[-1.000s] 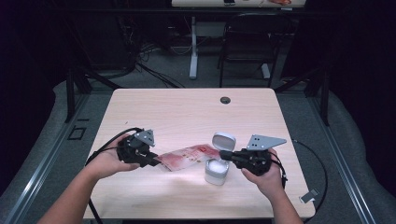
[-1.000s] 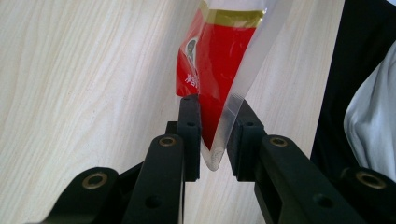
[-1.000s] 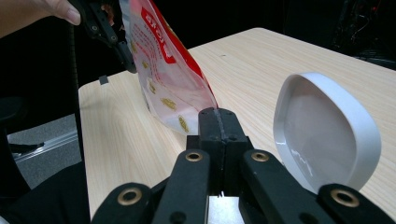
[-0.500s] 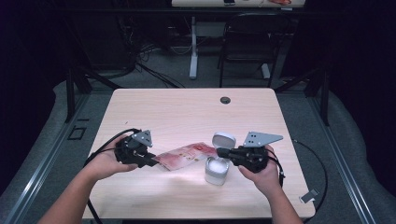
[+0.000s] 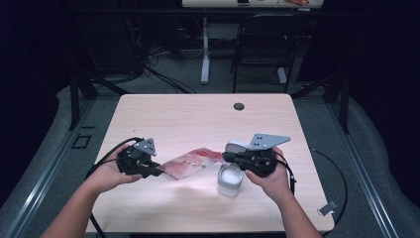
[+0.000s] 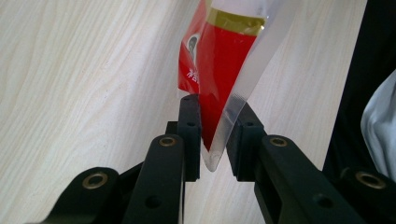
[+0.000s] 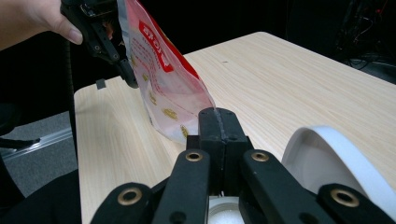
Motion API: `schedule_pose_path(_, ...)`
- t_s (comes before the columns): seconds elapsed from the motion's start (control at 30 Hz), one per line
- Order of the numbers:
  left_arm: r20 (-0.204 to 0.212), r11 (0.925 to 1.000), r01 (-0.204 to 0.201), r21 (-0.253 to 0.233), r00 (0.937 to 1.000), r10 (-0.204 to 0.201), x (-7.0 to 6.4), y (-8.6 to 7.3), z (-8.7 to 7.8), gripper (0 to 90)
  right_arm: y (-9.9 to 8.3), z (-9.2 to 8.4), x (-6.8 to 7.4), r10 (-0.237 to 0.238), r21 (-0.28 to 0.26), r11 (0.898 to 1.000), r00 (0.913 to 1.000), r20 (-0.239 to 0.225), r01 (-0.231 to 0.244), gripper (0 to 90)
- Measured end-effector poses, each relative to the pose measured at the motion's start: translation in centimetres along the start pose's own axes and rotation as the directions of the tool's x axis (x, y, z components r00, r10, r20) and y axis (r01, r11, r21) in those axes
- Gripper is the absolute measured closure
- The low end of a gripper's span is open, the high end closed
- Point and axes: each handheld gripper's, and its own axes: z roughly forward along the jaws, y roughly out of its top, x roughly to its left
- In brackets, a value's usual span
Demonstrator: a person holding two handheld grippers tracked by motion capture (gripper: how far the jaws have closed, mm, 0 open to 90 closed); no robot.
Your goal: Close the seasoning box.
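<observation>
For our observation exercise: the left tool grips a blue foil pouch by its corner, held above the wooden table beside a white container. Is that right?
One detail is wrong: the foil pouch is red, not blue, as the left gripper view shows. The left tool does grip its corner above the wooden table, beside the white container.

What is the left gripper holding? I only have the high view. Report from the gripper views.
Observer: The left gripper clamps the clear sealed corner of a red pouch.
Operator: Now the right one.
Observer: The right gripper is shut flat, and the pouch's other corner ends at its seam.
Operator: Check the white container.
Observer: The white container sits open just beneath those jaws, with its lid flipped up beside them.
</observation>
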Motion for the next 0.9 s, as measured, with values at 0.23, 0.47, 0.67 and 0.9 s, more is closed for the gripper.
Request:
schedule_pose_path(0.23,-0.009,0.9995,0.032,0.006,0.9995,-0.032,0.4,-1.1,0.9,77.1,0.4,1.3,0.1,-0.018,0.039,0.999,0.9998,0.005,0.018,90.0)
schedule_pose_path(0.47,-0.011,0.9984,0.057,-0.005,0.9983,-0.057,0.8,-2.1,2.4,77.0,0.9,2.2,0.3,-0.033,0.053,0.998,0.9995,0.002,0.032,90.0)
schedule_pose_path(0.67,-0.002,0.9966,0.079,-0.021,0.9968,-0.079,0.9,-2.7,3.4,77.0,1.1,2.7,0.4,-0.040,0.069,0.997,0.9991,0.013,0.039,90.0)
schedule_pose_path(0.9,0.000,0.9962,0.084,-0.023,0.9965,-0.084,0.8,-2.8,4.1,77.0,1.4,2.9,0.5,-0.050,0.072,0.996,0.9986,0.019,0.049,90.0)
